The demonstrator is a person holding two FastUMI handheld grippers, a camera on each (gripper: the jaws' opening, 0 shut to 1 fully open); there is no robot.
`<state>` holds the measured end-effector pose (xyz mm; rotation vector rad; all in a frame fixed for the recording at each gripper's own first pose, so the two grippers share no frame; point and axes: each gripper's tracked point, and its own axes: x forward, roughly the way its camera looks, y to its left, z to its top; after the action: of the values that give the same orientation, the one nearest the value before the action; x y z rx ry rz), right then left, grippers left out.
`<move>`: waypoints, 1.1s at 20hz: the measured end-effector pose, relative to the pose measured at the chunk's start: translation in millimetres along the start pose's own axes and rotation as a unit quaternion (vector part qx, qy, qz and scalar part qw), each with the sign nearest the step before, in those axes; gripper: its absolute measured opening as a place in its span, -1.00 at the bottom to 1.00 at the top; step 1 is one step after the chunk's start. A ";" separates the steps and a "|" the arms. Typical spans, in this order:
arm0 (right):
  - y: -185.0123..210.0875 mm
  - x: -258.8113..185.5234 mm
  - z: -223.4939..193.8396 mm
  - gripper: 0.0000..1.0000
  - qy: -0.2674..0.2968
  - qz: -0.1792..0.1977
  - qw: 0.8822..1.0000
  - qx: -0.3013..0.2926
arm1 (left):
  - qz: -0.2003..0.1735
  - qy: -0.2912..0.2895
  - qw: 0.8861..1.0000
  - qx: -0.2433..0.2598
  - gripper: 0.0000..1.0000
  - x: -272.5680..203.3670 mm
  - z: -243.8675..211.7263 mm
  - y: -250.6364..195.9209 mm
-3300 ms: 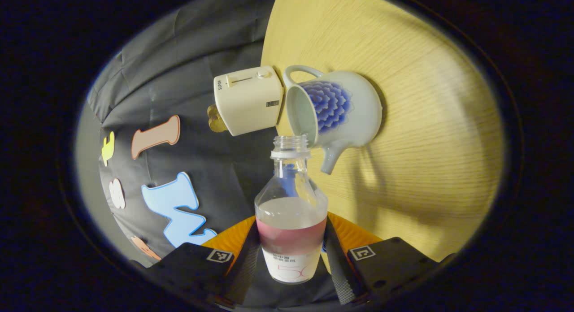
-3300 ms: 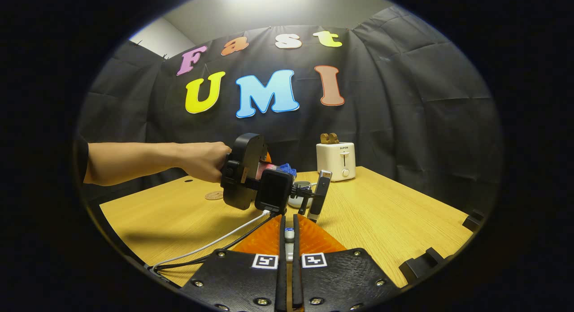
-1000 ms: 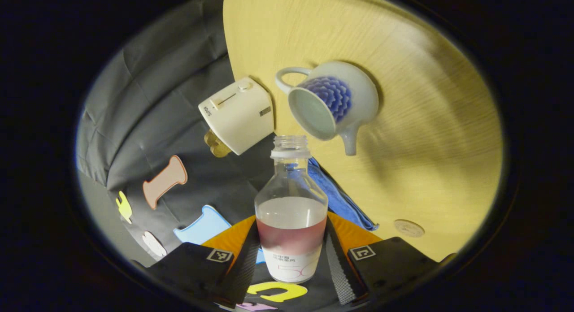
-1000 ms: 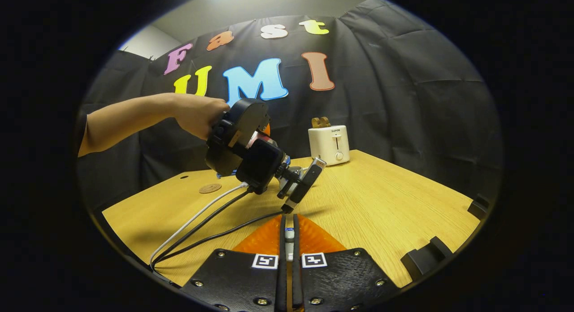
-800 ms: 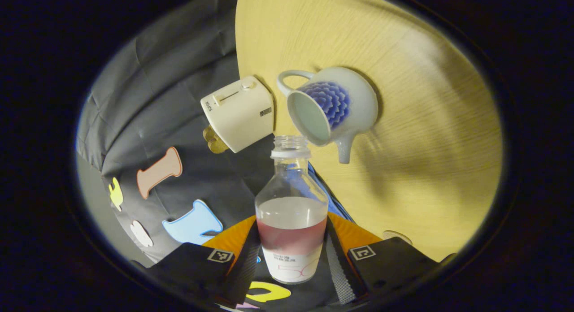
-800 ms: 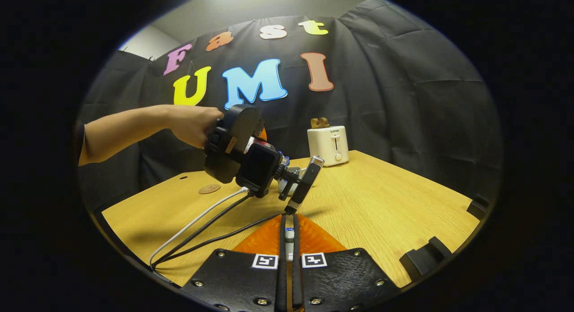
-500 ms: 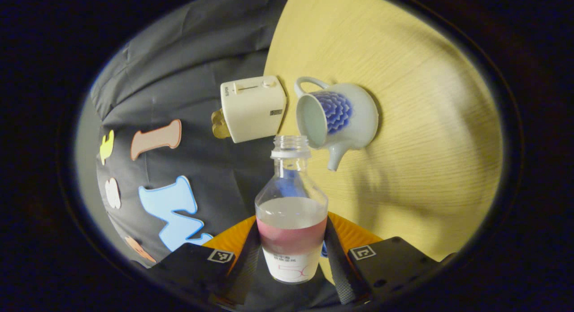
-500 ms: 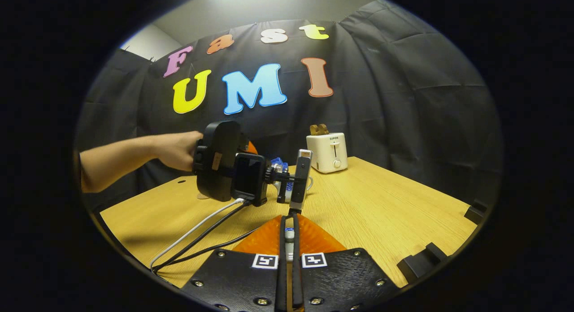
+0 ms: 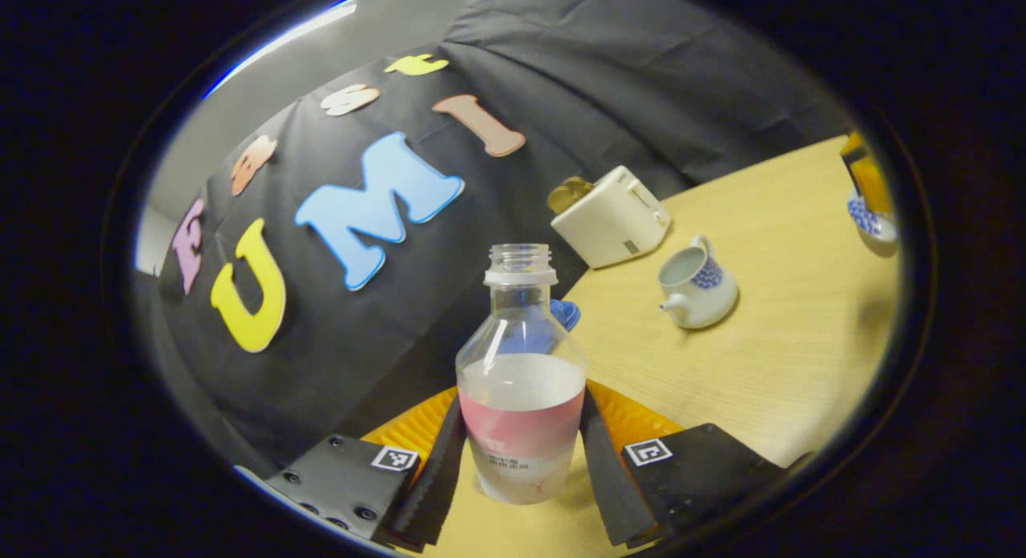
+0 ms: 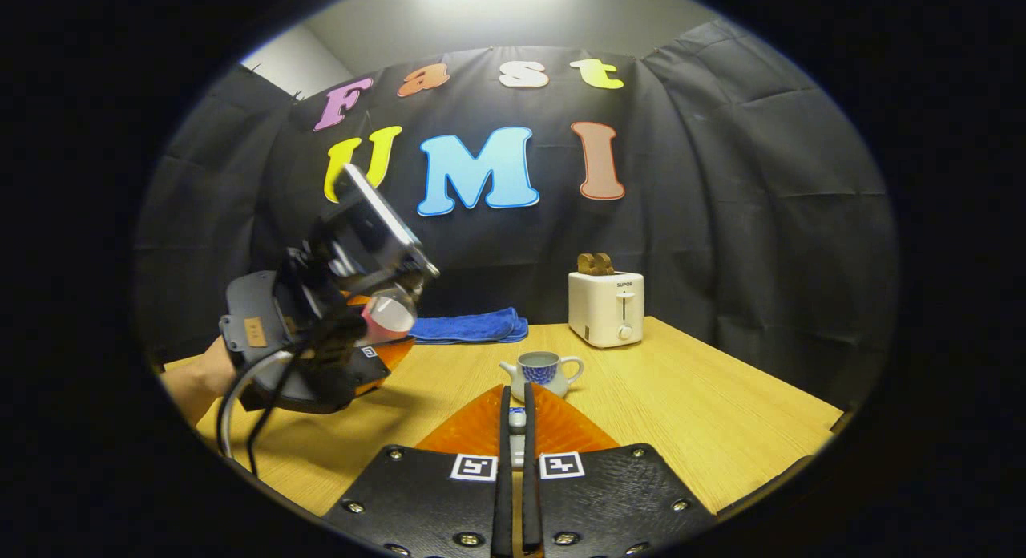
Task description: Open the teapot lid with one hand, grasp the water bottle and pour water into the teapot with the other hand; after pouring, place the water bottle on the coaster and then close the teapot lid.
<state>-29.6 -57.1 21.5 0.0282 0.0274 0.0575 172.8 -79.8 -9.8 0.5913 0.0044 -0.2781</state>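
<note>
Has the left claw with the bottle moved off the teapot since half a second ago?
Yes. In the right gripper view, the left claw has swung left, away from the white-and-blue ceramic teapot toward the table's left side.

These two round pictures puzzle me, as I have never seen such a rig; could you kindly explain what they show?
A person holds a two-finger gripper in each hand, and each carries a fisheye camera looking along its fingers.

The left gripper view shows the left gripper clamped on an uncapped water bottle, part full.

The right gripper view shows the right gripper nearly closed on a small piece, probably the teapot lid.

On the wooden table stand the open teapot, a toaster and a blue cloth.
</note>
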 end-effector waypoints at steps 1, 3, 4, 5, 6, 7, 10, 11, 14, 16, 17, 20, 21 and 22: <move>4.0 5.3 -0.5 -0.91 0.002 0.003 1.000 0.000 | 0.000 -0.011 0.999 -0.052 0.72 -0.6 -2.3 3.9; 13.7 17.9 -5.6 -0.90 0.014 0.010 1.000 -0.003 | 0.011 -0.036 0.984 -0.173 0.72 -4.4 -7.7 33.8; 17.9 23.4 -9.8 -0.89 0.022 0.013 1.000 0.001 | 0.024 -0.045 0.975 -0.217 0.70 -8.1 -12.2 42.8; 22.5 26.4 -12.7 -0.91 0.028 0.016 0.999 0.005 | 0.047 -0.052 0.969 -0.237 0.69 -8.8 -17.4 62.0; 24.8 27.8 -12.6 -0.90 0.030 0.018 0.999 0.007 | 0.056 -0.054 0.967 -0.244 0.69 -4.7 -19.6 68.0; 26.9 29.2 -11.0 -0.90 0.032 0.021 0.999 0.014 | 0.056 -0.056 0.962 -0.263 0.70 3.8 -22.5 67.7; 28.6 30.7 -6.9 -0.89 0.029 0.023 0.999 0.025 | 0.071 -0.063 0.948 -0.304 0.70 30.8 -35.2 82.1; 27.0 29.9 -5.9 -0.90 0.028 0.022 0.999 0.026 | 0.073 -0.060 0.946 -0.309 0.70 39.8 -39.7 84.8; 12.8 32.2 -9.3 -0.89 0.034 0.014 0.998 0.045 | 0.081 -0.034 0.950 -0.298 0.69 76.5 -68.7 97.2; 6.7 35.3 -14.1 -0.89 0.044 0.009 0.998 0.052 | 0.078 -0.018 0.949 -0.306 0.70 87.6 -82.5 94.7; 7.1 35.4 -15.0 -0.90 0.046 0.011 0.998 0.052 | 0.083 -0.013 0.950 -0.301 0.70 92.8 -90.7 96.8; 13.1 33.6 -13.3 -0.90 0.046 0.018 0.998 0.045 | 0.082 0.000 0.952 -0.294 0.70 99.4 -101.6 93.4; 12.9 33.5 -13.4 -0.91 0.046 0.018 0.998 0.045 | 0.085 0.004 0.954 -0.289 0.70 100.0 -103.6 93.6; 12.6 33.3 -13.2 -0.90 0.046 0.017 0.998 0.045 | 0.090 0.007 0.955 -0.283 0.69 100.3 -108.2 95.8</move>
<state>2.6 -42.2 7.7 0.1165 0.1216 0.0925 302.5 30.0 -55.5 0.0213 0.0431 -0.0845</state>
